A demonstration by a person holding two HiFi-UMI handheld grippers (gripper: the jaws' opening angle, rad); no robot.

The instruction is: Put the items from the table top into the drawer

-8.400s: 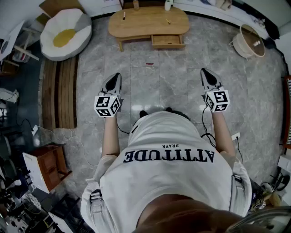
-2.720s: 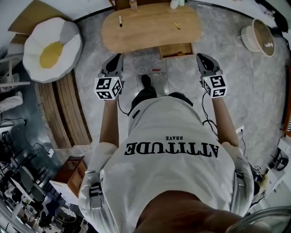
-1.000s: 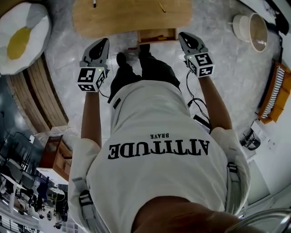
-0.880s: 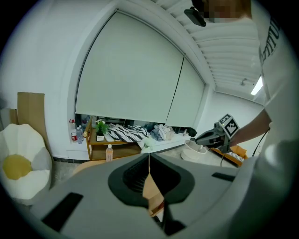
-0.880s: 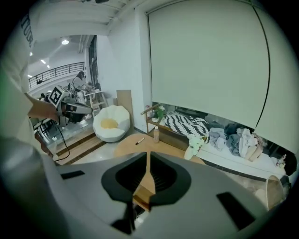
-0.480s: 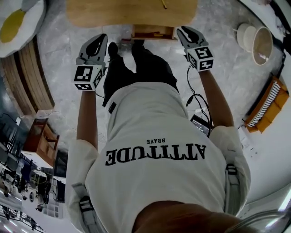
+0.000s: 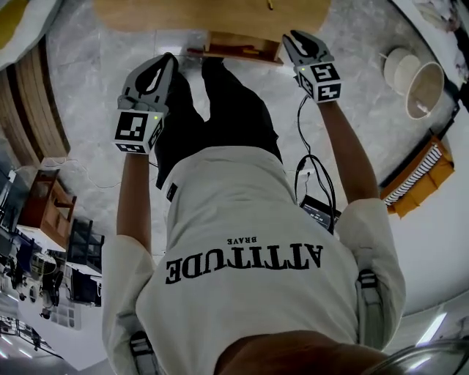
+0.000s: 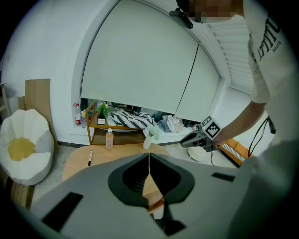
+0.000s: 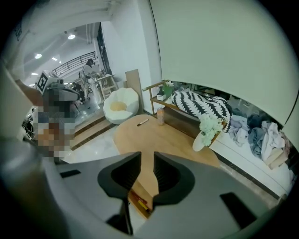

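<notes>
Shallow wooden drawer point(image 7: 242, 53) stands open under oval table point(image 7: 146, 11); black marker point(image 8: 89, 158) atop

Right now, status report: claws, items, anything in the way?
Left claw shut, empty. Right claw slightly open, empty. Marker on table top, drawer open. Nothing blocking seen.

The right gripper point(image 9: 147, 161) has its jaws a little apart, with nothing between them. Beyond the jaws lies the table point(image 9: 173, 140); a marker point(image 9: 142, 122) and a bottle point(image 9: 160, 115) are at its far end, a vase point(image 9: 200, 142) to the right. Below the jaws is the open drawer point(image 9: 139, 200).
</notes>
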